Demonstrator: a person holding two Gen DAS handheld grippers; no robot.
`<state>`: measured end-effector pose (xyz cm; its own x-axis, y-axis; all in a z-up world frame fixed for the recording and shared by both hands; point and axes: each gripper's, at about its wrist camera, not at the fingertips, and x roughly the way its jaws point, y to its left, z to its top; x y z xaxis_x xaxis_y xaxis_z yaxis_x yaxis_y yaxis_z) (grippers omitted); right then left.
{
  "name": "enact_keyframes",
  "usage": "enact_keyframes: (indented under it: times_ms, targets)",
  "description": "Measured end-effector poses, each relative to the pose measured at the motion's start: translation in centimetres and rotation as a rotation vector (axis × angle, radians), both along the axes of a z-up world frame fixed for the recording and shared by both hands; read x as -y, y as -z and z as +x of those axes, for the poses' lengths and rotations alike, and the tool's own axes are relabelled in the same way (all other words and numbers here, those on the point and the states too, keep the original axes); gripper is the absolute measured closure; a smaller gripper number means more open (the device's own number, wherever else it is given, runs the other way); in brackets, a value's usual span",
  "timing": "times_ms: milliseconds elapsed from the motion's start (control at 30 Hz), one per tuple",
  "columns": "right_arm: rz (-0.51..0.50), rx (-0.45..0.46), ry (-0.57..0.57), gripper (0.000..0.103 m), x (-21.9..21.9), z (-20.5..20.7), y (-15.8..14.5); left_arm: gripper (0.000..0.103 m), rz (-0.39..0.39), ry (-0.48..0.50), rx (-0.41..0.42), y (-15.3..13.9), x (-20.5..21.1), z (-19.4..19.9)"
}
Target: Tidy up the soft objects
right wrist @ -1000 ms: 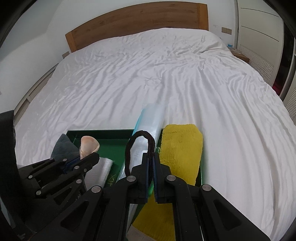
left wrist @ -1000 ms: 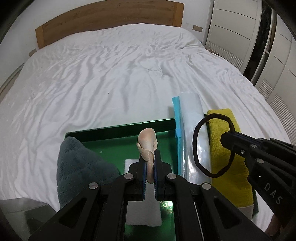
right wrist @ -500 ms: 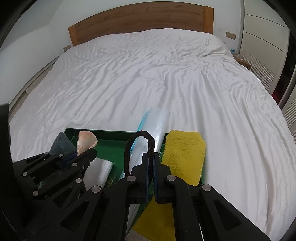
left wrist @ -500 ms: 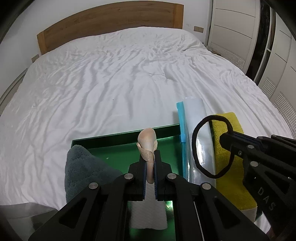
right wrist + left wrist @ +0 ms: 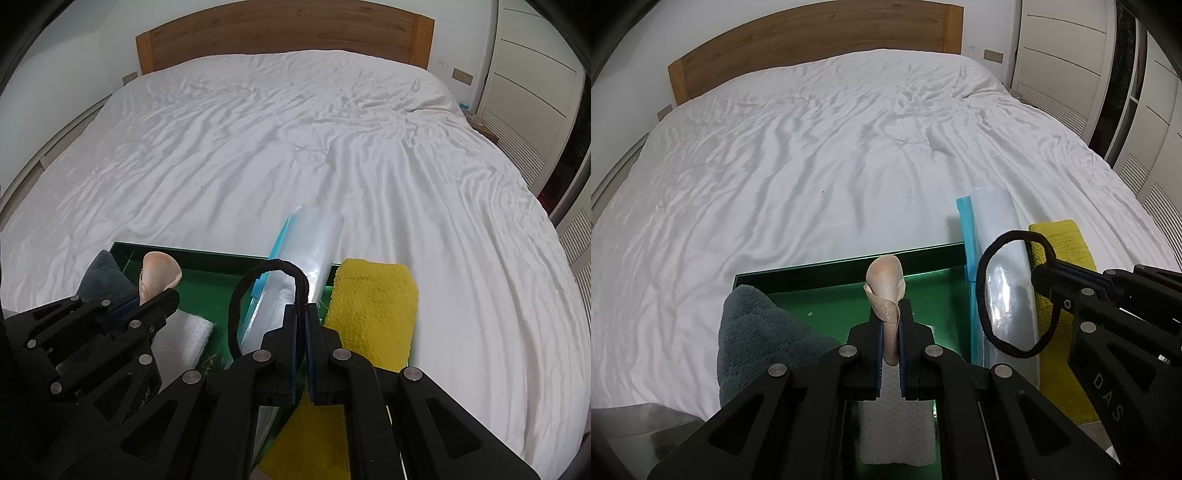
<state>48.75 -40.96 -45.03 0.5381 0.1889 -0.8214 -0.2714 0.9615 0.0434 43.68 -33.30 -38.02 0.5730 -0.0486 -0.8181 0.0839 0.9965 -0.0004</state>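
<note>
Bed (image 5: 820,155) with white sheet carrying a green tray (image 5: 846,266) at its near edge; both grippers hanging over the tray, each clamped on one small item.

Wooden headboard (image 5: 812,40) is standing at the far end. Yellow towel (image 5: 373,306) is lying along the tray's right side, a clear plastic bag (image 5: 314,240) with a blue strip lying just left of it and reaching past the tray's far rim. Grey towel (image 5: 757,332) is sitting at the tray's left corner, a white cloth (image 5: 894,424) lying on the tray floor under the left gripper (image 5: 890,321). That gripper's jaws are pinching a beige soft pad (image 5: 884,280) that is sticking up between them. Right gripper (image 5: 301,314) is squeezing shut on a black hair tie (image 5: 266,269), the loop hanging above the bag.
</note>
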Motion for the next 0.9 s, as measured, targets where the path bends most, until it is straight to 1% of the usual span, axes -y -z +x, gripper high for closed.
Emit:
enact_keyframes:
  times_ms: [900]
  targets:
    - [-0.044,-0.026,0.006,0.099,-0.3,1.8,1.9,0.098,0.008,-0.017,-0.032,2.1,-0.8,0.8]
